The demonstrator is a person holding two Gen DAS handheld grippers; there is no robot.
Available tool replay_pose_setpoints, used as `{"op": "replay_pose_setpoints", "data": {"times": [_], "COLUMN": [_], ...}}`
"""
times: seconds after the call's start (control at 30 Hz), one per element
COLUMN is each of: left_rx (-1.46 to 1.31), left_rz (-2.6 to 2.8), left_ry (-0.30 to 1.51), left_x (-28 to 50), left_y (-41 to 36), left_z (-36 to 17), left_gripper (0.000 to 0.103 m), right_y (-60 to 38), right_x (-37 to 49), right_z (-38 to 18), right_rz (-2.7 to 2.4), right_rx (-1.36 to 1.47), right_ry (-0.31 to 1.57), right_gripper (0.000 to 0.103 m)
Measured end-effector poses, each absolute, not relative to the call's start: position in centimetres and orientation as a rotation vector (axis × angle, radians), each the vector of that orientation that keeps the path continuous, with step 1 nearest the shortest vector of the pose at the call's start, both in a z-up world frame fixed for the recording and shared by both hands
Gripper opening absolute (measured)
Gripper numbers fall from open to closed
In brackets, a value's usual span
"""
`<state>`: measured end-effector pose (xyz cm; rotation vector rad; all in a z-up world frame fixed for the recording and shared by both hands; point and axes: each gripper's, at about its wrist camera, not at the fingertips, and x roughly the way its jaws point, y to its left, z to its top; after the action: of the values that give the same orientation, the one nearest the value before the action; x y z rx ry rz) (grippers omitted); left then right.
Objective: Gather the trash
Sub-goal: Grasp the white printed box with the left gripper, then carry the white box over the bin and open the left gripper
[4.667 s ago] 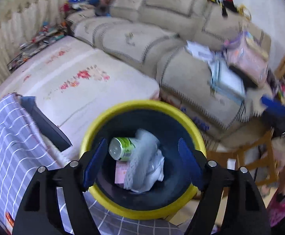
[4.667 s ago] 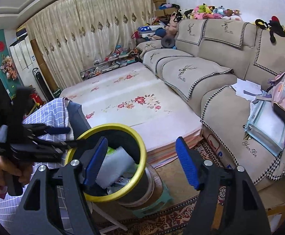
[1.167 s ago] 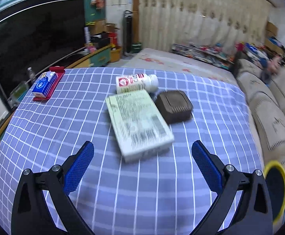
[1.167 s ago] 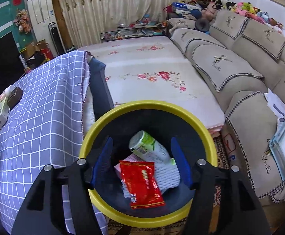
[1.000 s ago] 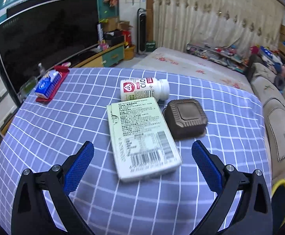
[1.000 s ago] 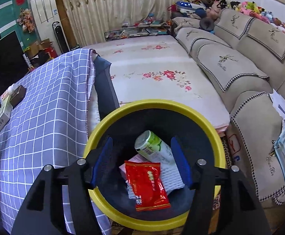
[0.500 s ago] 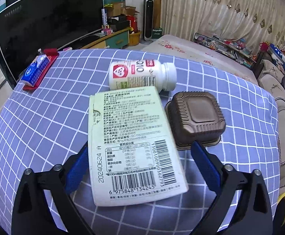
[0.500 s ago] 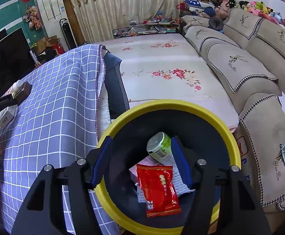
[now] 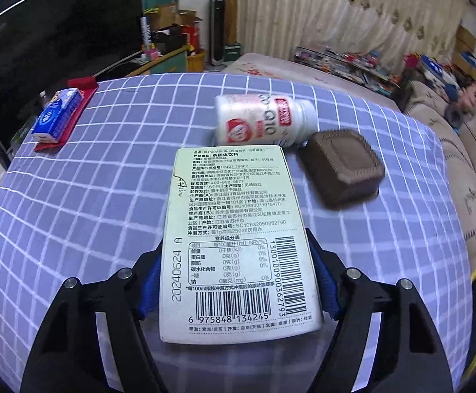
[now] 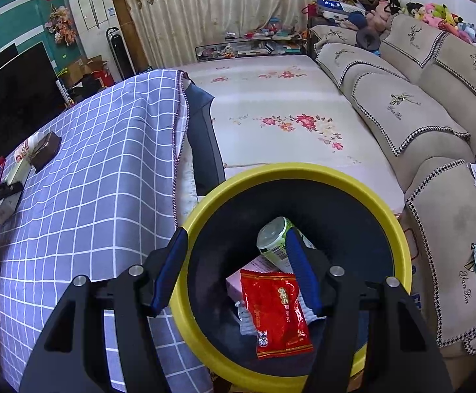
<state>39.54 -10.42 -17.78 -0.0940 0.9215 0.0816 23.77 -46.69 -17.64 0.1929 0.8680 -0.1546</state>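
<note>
While the pale green box (image 9: 234, 245) lies flat on the checked tablecloth (image 9: 90, 196), it is straddled by the left gripper (image 9: 238, 281), whose jaws have just been closing. The blue pads (image 9: 149, 281) are largely hidden behind the box edges, so contact cannot be confirmed. Just beyond the box, a white bottle (image 9: 264, 119) lying on its side and a brown square container (image 9: 342, 167) are seen. The right gripper (image 10: 234, 271) is held half open and empty over the yellow-rimmed bin (image 10: 398, 245), where a red packet (image 10: 277, 314) and a green can (image 10: 275, 242) are partly masked by its fingers.
</note>
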Motion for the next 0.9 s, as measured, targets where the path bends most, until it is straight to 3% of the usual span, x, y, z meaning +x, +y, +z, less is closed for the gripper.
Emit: {"op": "replay_pose_setpoints", "data": {"times": [0.5, 0.9], "left_rx": [0.056, 0.167], "left_rz": [-0.124, -0.495], "left_ry": [0.764, 0.715], "left_x": [24.6, 19.5], "left_y": [-10.7, -22.5], "left_z": [-10.8, -6.6], "left_gripper": [0.071, 0.071], "right_y": [-45.2, -47.7], "right_x": [21.4, 15.5], "right_z": [-16.5, -13.6], "right_rz": [-0.128, -0.224], "right_rx": [0.196, 0.209], "right_ry": [0.851, 0.765], "right_gripper": [0.059, 0.059]}}
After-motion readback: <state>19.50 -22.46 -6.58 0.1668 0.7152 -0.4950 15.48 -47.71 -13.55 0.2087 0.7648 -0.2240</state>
